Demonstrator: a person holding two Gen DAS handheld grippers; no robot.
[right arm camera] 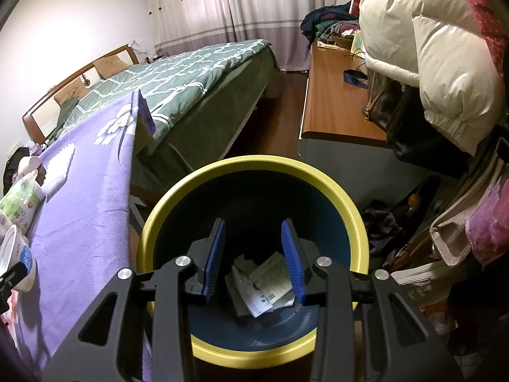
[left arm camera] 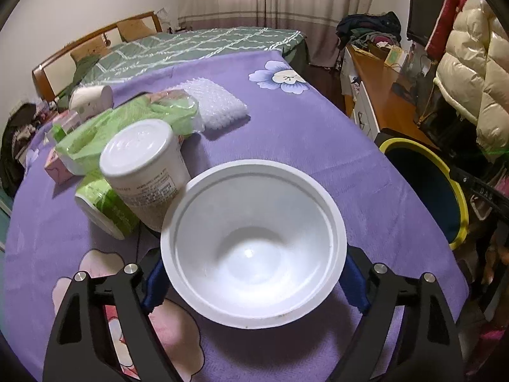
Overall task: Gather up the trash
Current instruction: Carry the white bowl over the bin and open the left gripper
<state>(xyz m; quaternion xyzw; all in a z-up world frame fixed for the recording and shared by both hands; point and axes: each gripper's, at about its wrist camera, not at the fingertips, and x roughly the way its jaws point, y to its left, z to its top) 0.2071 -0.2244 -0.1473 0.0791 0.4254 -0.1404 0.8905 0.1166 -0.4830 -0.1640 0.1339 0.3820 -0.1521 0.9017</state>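
Two sets of tongs are at work over a table (left arm camera: 318, 146) draped in purple flowered cloth. The left tongs (left arm camera: 254, 281) straddle a white plastic bowl (left arm camera: 254, 245) that stands upright on the cloth, their blue pads (left arm camera: 156, 283) right at its sides; whether they press it cannot be told, as the rim hides the contact. Just behind the bowl stands an upside-down white tub (left arm camera: 146, 165), with a green-labelled cup (left arm camera: 105, 203) lying on its side beside it, then crumpled green wrappers (left arm camera: 127, 127) and a white bubble sheet (left arm camera: 216, 105). The right tongs (right arm camera: 254, 258) hang part-spread and empty above a yellow-rimmed blue bin (right arm camera: 254, 165) beside the table, with paper scraps (right arm camera: 264, 283) lying in its bottom.
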